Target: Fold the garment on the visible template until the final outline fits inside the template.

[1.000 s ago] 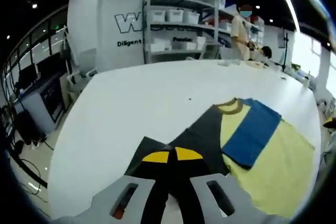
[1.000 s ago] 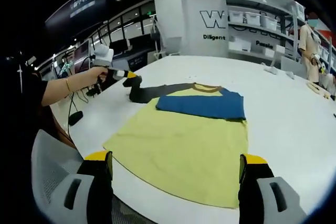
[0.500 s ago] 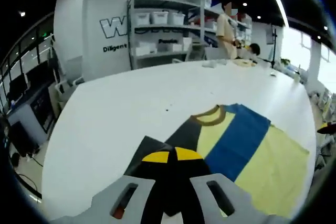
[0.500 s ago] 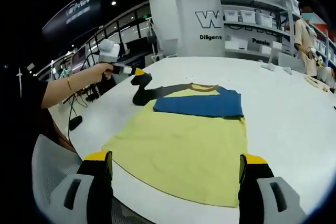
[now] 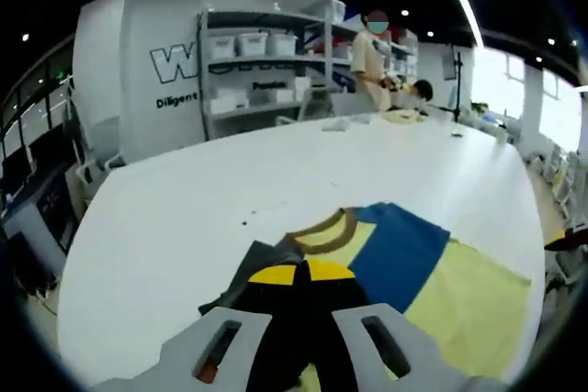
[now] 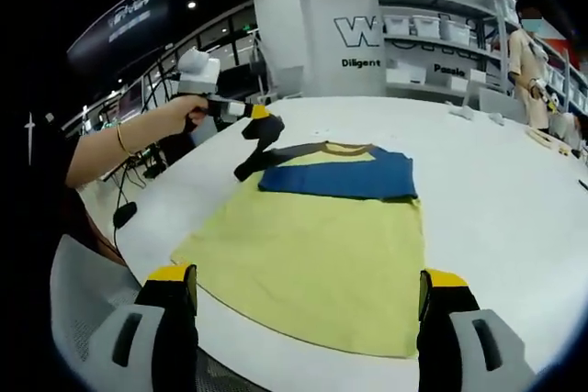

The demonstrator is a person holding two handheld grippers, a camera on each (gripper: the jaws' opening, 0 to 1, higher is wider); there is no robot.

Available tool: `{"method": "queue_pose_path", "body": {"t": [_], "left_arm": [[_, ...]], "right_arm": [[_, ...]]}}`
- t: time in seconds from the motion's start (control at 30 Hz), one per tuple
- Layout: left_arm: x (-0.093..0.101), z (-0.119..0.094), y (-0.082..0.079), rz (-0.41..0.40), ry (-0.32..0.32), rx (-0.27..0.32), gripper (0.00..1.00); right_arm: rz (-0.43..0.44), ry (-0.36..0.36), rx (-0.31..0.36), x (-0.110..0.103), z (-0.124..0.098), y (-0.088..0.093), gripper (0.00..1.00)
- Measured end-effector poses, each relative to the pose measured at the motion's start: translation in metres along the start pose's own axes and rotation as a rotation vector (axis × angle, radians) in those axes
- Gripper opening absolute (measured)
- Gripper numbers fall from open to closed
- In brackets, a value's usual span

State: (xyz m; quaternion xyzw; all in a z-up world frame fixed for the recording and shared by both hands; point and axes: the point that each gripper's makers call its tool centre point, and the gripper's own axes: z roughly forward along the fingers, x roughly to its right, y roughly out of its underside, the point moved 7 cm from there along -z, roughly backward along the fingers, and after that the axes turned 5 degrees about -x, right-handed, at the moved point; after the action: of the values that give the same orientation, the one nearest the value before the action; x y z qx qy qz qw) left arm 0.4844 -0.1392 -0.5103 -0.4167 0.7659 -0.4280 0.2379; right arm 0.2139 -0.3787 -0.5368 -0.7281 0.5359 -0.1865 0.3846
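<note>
A yellow T-shirt [image 6: 317,240] lies flat on the white table [image 6: 496,199]. Its blue sleeve [image 6: 340,176] is folded across the chest, below the brown collar [image 5: 323,227]. The other sleeve is dark grey [image 6: 253,158] and hangs lifted off the table from my left gripper [image 6: 262,119], which a hand holds at the shirt's far left corner. In the left gripper view that gripper [image 5: 301,273] is shut on the dark grey sleeve [image 5: 253,268], its yellow tips pressed together. My right gripper [image 6: 306,277] stands open at the near hem, jaws wide apart with nothing between them.
A grey chair [image 6: 78,296] stands at the near left table edge. Shelves with white bins [image 5: 243,71] and a standing person [image 5: 372,66] are beyond the far side. The table top stretches wide to the right [image 5: 184,218].
The left gripper has raised the dark grey sleeve off the table and carried it toward the shirt's body. The right gripper has stayed open at the hem.
</note>
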Motion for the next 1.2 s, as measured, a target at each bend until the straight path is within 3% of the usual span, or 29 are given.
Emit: {"method": "queue_pose_path", "body": {"t": [0.2,0.27,0.43,1.2], "left_arm": [[0.024,0.013,-0.008,0.046,0.025,-0.004,0.00],[0.033,0.019,-0.012,0.059,0.059,-0.003,0.00],[0.046,0.027,-0.012,0.109,0.051,-0.025,0.00],[0.103,0.068,0.020,0.199,0.123,-0.118,0.00]], "right_arm": [[-0.007,-0.003,-0.018,0.000,0.002,0.005,0.99],[0.008,-0.016,-0.004,0.002,0.003,0.004,0.99],[0.006,-0.012,-0.004,0.006,0.004,0.004,0.99],[0.024,0.012,-0.019,0.012,0.004,0.017,0.99]]}}
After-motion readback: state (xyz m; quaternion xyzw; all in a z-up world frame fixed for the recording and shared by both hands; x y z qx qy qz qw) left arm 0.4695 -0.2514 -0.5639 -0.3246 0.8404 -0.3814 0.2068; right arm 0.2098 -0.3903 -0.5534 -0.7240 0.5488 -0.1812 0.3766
